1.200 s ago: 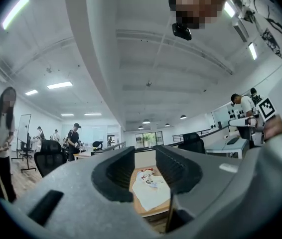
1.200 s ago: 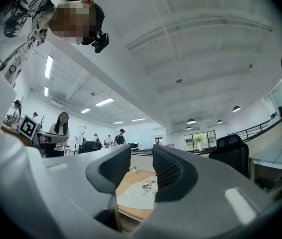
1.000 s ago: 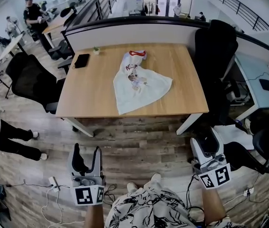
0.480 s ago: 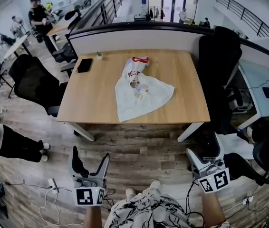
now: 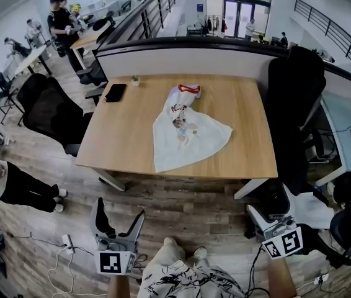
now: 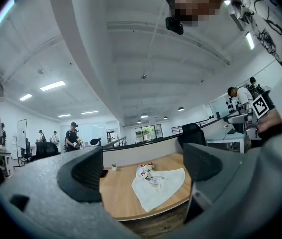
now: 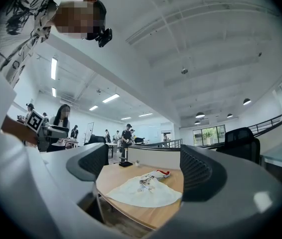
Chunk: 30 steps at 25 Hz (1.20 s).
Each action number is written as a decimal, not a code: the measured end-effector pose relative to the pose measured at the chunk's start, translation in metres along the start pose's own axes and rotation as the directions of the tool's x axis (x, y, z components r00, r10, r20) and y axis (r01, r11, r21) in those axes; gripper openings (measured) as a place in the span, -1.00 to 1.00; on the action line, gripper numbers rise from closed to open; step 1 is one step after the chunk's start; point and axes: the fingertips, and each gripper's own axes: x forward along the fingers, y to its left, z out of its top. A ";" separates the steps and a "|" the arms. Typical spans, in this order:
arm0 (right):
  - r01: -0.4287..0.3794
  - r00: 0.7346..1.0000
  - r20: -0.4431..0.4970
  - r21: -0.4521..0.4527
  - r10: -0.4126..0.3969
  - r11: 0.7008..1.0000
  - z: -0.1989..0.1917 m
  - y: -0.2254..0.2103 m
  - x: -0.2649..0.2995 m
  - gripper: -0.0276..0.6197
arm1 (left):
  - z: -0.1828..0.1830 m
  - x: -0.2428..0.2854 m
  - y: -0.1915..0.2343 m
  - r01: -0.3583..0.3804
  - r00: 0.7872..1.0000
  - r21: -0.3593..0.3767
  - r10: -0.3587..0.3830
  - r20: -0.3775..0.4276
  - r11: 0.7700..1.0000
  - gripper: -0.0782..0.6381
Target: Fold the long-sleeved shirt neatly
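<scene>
head view: shirt (image 5: pixel 185 129) on the table (image 5: pixel 119 141) sits lower in frame than a second ago. left gripper (image 5: pixel 119 213) and right gripper (image 5: pixel 268 219) have just opened wide, empty, well apart from it.

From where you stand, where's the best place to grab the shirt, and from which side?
The hem corners, from the near edge. The shirt lies spread on the table, red collar far, hem fanned wide toward you; its left hem corner reaches the table's near edge, so probably pinch that first, coming in low.
</scene>
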 end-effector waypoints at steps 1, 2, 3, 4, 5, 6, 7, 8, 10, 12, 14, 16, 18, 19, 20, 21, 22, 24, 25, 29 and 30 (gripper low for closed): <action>0.004 1.000 0.000 0.005 -0.004 1.000 -0.002 -0.005 0.004 0.52 | -0.003 0.005 0.001 -0.001 1.000 0.000 0.001 -0.008 1.000 0.59; 0.007 1.000 -0.002 0.008 -0.007 1.000 -0.005 -0.010 0.009 0.52 | -0.007 0.012 0.004 -0.002 1.000 -0.001 0.002 -0.014 1.000 0.60; 0.009 1.000 -0.005 0.009 -0.009 1.000 -0.007 -0.014 0.015 0.53 | -0.011 0.019 0.006 -0.002 1.000 -0.004 0.002 -0.016 1.000 0.60; 0.011 1.000 -0.009 0.009 -0.011 1.000 -0.010 -0.018 0.021 0.53 | -0.015 0.026 0.009 -0.003 1.000 -0.009 0.003 -0.016 1.000 0.61; 0.011 1.000 -0.013 0.007 -0.011 1.000 -0.013 -0.021 0.027 0.54 | -0.018 0.035 0.013 -0.004 1.000 -0.013 0.004 -0.014 1.000 0.61; 0.012 1.000 -0.016 0.005 -0.012 1.000 -0.016 -0.025 0.034 0.54 | -0.021 0.044 0.017 -0.004 1.000 -0.014 0.003 -0.010 1.000 0.61; 0.013 1.000 -0.017 0.004 -0.013 1.000 -0.017 -0.028 0.042 0.54 | -0.023 0.054 0.022 -0.002 1.000 -0.015 0.002 -0.007 1.000 0.61; 0.015 1.000 -0.018 0.002 -0.015 1.000 -0.019 -0.032 0.050 0.54 | -0.026 0.065 0.027 0.002 1.000 -0.016 -0.002 -0.003 1.000 0.61; 0.022 0.999 -0.024 -0.004 -0.022 1.000 -0.022 -0.038 0.069 0.54 | -0.030 0.088 0.038 0.009 1.000 -0.020 -0.009 0.003 1.000 0.61; 0.025 0.999 -0.026 -0.009 -0.026 1.000 -0.023 -0.045 0.093 0.54 | -0.032 0.112 0.050 0.017 1.000 -0.018 -0.017 0.008 1.000 0.62; 0.029 0.999 -0.024 -0.009 -0.030 1.000 -0.023 -0.051 0.118 0.54 | -0.033 0.135 0.061 0.029 1.000 -0.003 -0.029 0.006 1.000 0.62; 0.038 0.999 -0.028 -0.006 -0.038 0.999 -0.024 -0.057 0.141 0.54 | -0.037 0.158 0.071 0.049 0.999 0.000 -0.049 0.003 0.999 0.63; 0.043 0.999 -0.034 -0.008 -0.043 0.999 -0.027 -0.063 0.164 0.54 | -0.042 0.179 0.082 0.067 0.998 -0.007 -0.067 0.002 0.998 0.63; 0.043 0.998 -0.037 -0.011 -0.043 0.999 -0.029 -0.064 0.176 0.54 | -0.044 0.189 0.088 0.076 0.997 -0.007 -0.076 0.000 0.997 0.63; 0.043 0.998 -0.040 -0.014 -0.043 0.999 -0.030 -0.066 0.187 0.54 | -0.045 0.199 0.094 0.086 0.996 -0.004 -0.086 -0.002 0.996 0.63; 0.043 0.998 -0.044 -0.017 -0.043 0.999 -0.031 -0.067 0.198 0.53 | -0.047 0.208 0.099 0.098 0.995 -0.001 -0.098 -0.005 0.995 0.63; 0.044 0.998 -0.049 -0.021 -0.045 0.999 -0.032 -0.069 0.207 0.53 | -0.048 0.216 0.103 0.114 0.993 0.002 -0.114 -0.007 0.993 0.63; 0.045 0.997 -0.066 -0.029 -0.047 0.999 -0.037 -0.074 0.223 0.53 | -0.051 0.231 0.109 0.147 0.989 0.006 -0.147 -0.009 0.989 0.63; 0.046 0.996 -0.078 -0.032 -0.048 0.998 -0.040 -0.077 0.230 0.53 | -0.053 0.238 0.112 0.161 0.987 0.007 -0.160 -0.011 0.987 0.63; 0.065 0.987 -0.146 -0.033 -0.069 0.997 -0.064 -0.091 0.251 0.53 | -0.073 0.263 0.121 0.203 0.978 -0.016 -0.203 -0.042 0.979 0.63; 0.070 0.983 -0.166 -0.031 -0.074 0.997 -0.071 -0.096 0.255 0.53 | -0.079 0.268 0.121 0.209 0.976 -0.027 -0.210 -0.056 0.978 0.63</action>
